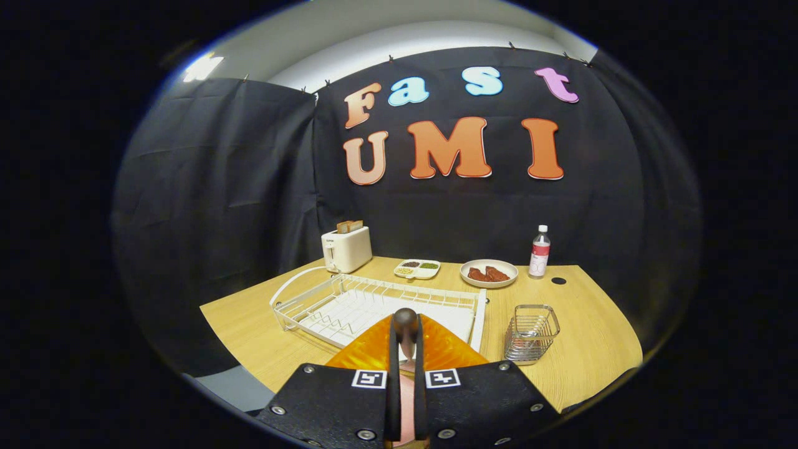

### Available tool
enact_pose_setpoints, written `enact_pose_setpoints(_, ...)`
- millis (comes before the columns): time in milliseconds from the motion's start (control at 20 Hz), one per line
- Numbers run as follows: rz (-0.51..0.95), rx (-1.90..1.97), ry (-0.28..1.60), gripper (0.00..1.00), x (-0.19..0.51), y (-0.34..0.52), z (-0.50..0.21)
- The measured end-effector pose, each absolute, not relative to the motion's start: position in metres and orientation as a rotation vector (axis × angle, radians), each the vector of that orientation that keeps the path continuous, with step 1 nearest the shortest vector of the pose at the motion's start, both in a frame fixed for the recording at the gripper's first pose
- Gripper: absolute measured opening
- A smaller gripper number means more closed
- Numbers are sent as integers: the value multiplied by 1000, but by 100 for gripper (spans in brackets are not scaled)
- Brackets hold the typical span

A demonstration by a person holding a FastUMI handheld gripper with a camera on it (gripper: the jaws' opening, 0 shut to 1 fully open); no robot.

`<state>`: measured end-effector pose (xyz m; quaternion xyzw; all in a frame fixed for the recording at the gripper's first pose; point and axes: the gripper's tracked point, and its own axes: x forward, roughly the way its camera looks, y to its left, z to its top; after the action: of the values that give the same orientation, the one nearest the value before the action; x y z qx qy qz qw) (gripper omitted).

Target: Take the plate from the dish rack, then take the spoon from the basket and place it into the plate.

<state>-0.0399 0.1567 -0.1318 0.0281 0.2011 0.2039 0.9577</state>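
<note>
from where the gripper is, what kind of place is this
Probably a staged kitchen mock-up in a recording booth. A wooden table before black cloth walls carries a toaster, a white dish rack and a wire basket. The gripper is shut on a spoon above an orange plate.

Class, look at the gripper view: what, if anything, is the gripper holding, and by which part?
The gripper is shut on a spoon, gripped along its handle, with the dark rounded end sticking up over the orange plate.
</note>
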Motion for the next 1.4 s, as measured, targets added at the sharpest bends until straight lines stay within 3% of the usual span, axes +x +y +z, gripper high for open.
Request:
enact_pose_setpoints(250,509,68,334,8,-59,181,-111)
enact_pose_setpoints(500,615,88,394,8,-86,205,-140)
enact_pose_setpoints(1400,677,259,525,8,-130,177,-209)
